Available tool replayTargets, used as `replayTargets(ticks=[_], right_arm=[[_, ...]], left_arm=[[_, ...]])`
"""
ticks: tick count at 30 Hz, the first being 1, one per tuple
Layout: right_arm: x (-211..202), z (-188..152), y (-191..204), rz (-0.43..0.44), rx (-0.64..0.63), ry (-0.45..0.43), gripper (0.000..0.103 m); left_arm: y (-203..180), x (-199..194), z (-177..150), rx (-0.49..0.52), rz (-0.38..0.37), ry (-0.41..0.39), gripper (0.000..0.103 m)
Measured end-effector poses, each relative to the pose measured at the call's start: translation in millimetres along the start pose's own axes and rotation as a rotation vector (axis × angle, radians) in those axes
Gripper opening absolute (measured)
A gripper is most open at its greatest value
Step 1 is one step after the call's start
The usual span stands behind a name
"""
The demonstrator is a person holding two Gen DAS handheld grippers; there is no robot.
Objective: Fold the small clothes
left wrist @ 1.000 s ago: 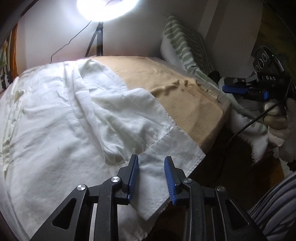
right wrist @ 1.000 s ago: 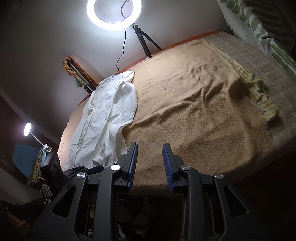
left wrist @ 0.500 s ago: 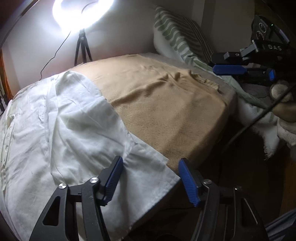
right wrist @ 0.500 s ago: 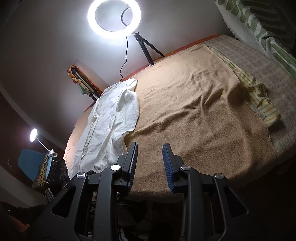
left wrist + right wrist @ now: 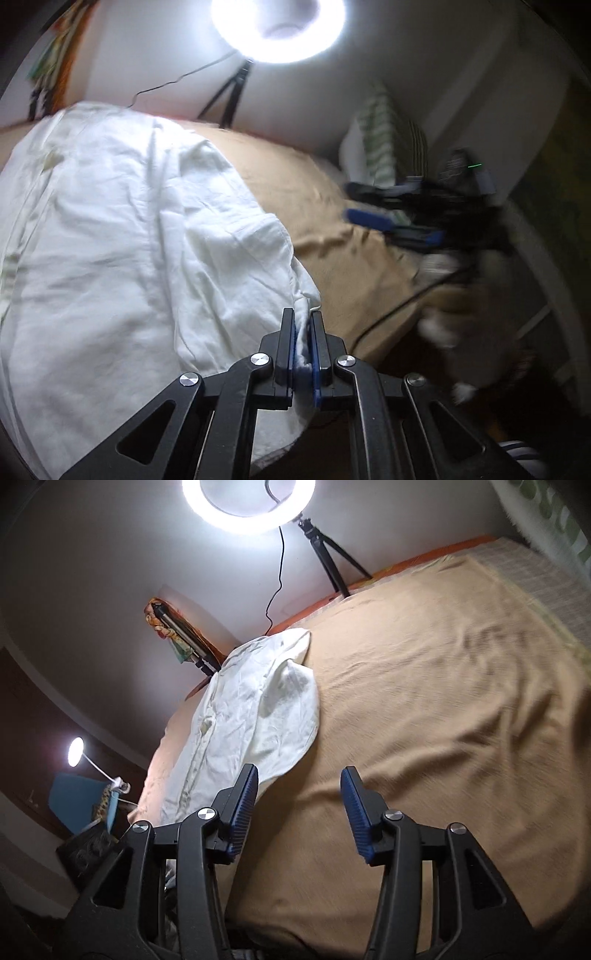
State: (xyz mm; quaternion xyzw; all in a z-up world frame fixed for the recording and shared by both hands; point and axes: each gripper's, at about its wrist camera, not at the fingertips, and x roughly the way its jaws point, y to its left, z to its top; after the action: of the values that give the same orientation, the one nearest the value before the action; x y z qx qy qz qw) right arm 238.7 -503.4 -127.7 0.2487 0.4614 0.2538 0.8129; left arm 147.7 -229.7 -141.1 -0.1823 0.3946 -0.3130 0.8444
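Note:
A white shirt (image 5: 122, 236) lies spread on a tan blanket (image 5: 317, 206) on the bed; it also shows in the right wrist view (image 5: 258, 709). My left gripper (image 5: 303, 328) is shut on the shirt's near right corner, with white cloth bunched between its blue pads. My right gripper (image 5: 299, 801) is open and empty above the tan blanket (image 5: 424, 720), just right of the shirt's near edge. It also shows, blurred, in the left wrist view (image 5: 391, 218), above the blanket's right side.
A ring light (image 5: 247, 502) on a tripod (image 5: 328, 557) stands at the bed's far edge by the wall. A green-striped pillow (image 5: 388, 147) lies at the right. A desk lamp (image 5: 75, 751) and blue chair (image 5: 77, 801) stand left of the bed.
My left gripper opened wide, then shut on the shirt's corner and gathered it. My right gripper opened and moved in over the blanket towards the shirt.

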Motion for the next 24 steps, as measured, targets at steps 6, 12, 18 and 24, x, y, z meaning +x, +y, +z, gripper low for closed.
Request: replayTargets(ticks=[6, 12, 18, 24], right_arm=[[91.8, 42.9, -9.8, 0.018, 0.121, 0.084, 0.049], [149.5, 56.2, -1.2, 0.043, 0.13, 0.125, 0.049], [158.9, 73.8, 39.7, -0.171, -0.048, 0.171, 0.005], [154.5, 80.0, 76.2, -0.374, -0.218, 0.204, 0.005]], left_arm=[[13.0, -8.8, -6.7, -0.052, -0.007, -0.009, 0.003], [21.4, -16.0, -3.4, -0.092, -0.055, -0.017, 0.003], [24.7, -16.5, -3.2, -0.156, -0.134, -0.023, 0.003], [21.9, -16.6, -10.2, -0.143, -0.162, -0.024, 0.003]])
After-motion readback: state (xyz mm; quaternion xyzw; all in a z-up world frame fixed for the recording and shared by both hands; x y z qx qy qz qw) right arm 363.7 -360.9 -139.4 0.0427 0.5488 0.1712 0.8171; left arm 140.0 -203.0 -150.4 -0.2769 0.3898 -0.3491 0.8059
